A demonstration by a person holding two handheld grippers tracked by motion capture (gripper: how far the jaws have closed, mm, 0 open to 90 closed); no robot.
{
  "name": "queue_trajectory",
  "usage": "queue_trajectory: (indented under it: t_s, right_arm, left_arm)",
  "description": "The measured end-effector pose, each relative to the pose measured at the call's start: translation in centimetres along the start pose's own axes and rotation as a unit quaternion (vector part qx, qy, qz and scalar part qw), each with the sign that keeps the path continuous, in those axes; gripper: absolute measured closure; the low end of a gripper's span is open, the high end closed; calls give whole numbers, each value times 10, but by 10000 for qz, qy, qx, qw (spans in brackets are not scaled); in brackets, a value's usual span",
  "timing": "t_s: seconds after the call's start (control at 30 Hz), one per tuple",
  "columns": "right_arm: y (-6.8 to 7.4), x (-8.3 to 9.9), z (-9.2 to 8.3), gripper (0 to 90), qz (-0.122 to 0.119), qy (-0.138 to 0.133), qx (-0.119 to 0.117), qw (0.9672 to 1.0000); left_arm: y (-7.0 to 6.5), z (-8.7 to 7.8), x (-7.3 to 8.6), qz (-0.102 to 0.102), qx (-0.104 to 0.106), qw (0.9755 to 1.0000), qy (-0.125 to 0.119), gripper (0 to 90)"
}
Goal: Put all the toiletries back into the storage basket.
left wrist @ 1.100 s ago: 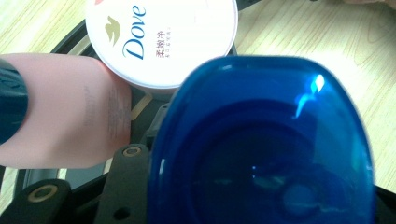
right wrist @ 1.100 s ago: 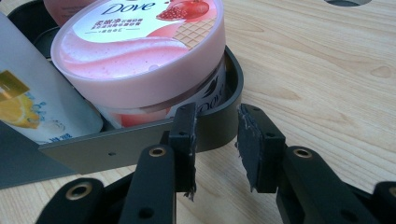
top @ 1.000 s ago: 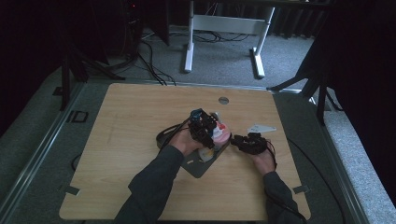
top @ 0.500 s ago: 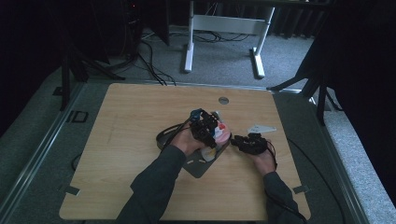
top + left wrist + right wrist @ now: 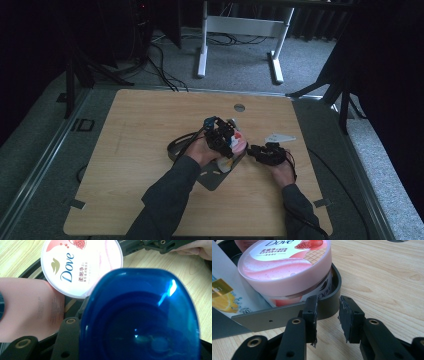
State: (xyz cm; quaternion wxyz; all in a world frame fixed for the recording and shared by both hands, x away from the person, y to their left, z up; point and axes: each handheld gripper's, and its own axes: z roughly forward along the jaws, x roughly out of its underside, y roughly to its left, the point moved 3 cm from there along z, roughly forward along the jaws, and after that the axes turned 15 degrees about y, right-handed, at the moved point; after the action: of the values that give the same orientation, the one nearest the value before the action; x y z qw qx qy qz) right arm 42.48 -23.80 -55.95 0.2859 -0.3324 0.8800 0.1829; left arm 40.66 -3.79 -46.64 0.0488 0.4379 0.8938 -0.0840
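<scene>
A light wood surface (image 5: 150,150) sits on grey carpet (image 5: 240,65). Beyond it stands a white desk frame (image 5: 240,30), with black cables (image 5: 160,55) on the floor. The surroundings are dark; black stand legs (image 5: 320,90) show at right.

I'm looking at a table (image 5: 392,277) of pale wood, matt, its grain and knots plain. The Dove jar (image 5: 287,272) looks like smooth plastic, its pink lid softly glossy with a printed label. Around it the dark tray wall (image 5: 329,302) reads as matt dark metal or plastic, I can't tell which. My right gripper's pads (image 5: 344,317) look rough and frayed at the edges. In the left gripper view, the blue cap (image 5: 140,317) is shiny translucent plastic, and the pink tube (image 5: 27,310) is matt.
</scene>
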Motion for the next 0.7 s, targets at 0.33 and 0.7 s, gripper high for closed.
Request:
queue_trajectory:
  t_s: [0.33, 0.7]
  right_arm:
    - [0, 0, 0, 677, 4, 1, -1, 10000]
    - [0, 0, 0, 678, 6, -7, -4, 10000]
  left_arm:
    - [-3, 1, -2, -9, -27, 10000, -30, 546]
    - [-5, 2, -4, 26, -80, 10000, -28, 541]
